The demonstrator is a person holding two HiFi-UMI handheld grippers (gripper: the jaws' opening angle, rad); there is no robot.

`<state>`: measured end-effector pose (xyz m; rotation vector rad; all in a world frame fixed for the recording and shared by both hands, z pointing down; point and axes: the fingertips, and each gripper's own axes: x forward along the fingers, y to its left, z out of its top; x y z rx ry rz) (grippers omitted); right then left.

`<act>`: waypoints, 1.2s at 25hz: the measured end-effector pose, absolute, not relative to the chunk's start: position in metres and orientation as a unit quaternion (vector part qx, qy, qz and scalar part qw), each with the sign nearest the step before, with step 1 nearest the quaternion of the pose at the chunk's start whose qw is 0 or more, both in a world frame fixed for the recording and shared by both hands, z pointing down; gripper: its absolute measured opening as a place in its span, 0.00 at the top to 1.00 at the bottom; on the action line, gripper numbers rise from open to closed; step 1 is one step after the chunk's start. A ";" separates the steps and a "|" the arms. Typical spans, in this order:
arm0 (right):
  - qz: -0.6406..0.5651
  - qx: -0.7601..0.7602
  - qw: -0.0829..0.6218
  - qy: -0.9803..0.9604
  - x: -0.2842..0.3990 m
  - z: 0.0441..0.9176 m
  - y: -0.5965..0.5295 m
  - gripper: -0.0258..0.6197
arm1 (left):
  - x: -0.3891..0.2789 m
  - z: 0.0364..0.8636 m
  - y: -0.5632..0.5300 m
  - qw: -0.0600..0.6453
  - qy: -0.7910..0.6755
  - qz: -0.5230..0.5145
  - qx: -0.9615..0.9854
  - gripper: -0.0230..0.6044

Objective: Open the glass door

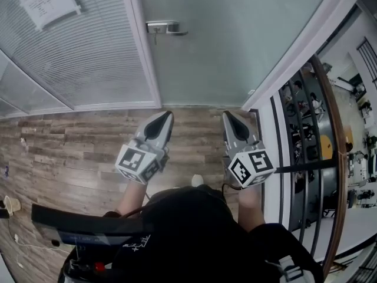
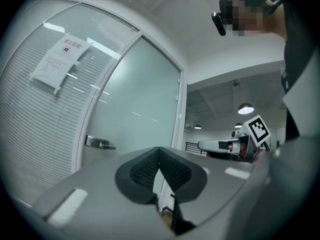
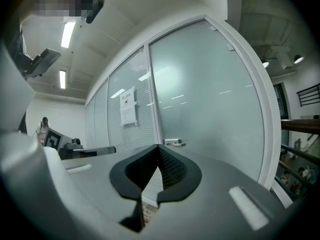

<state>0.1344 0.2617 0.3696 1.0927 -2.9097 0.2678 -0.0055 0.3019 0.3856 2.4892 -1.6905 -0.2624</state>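
The frosted glass door point(image 1: 235, 40) stands closed ahead of me, its metal lever handle point(image 1: 166, 28) near the left edge. Both grippers point level at it, some way short of the glass and touching nothing. My left gripper point(image 1: 165, 118) is shut and empty, below and in line with the handle. My right gripper point(image 1: 228, 118) is shut and empty too, further right. The left gripper view has the left gripper's point(image 2: 159, 151) jaws meeting at the tips, with the handle point(image 2: 100, 143) off to their left. The right gripper view shows the right gripper point(image 3: 159, 148) with the handle point(image 3: 174, 143) just beyond its closed tips.
A glass panel with blinds point(image 1: 76, 52) and a paper notice point(image 1: 44, 2) stands left of the door. A white door frame point(image 1: 294, 58) and a dark railing point(image 1: 323, 158) over a lower floor run along the right. Wooden floor point(image 1: 70, 152) lies underfoot, with a cable point(image 1: 10, 205) at far left.
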 end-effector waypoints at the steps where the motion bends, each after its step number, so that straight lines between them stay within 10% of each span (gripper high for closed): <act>1: 0.084 0.348 0.010 -0.934 0.134 0.368 0.257 0.96 | -0.005 0.385 0.298 0.060 -0.560 -0.087 0.822 0.96; 30: 0.101 0.280 0.019 -0.955 0.172 0.386 0.188 0.96 | 0.039 0.400 0.244 0.070 -0.617 -0.067 0.781 0.96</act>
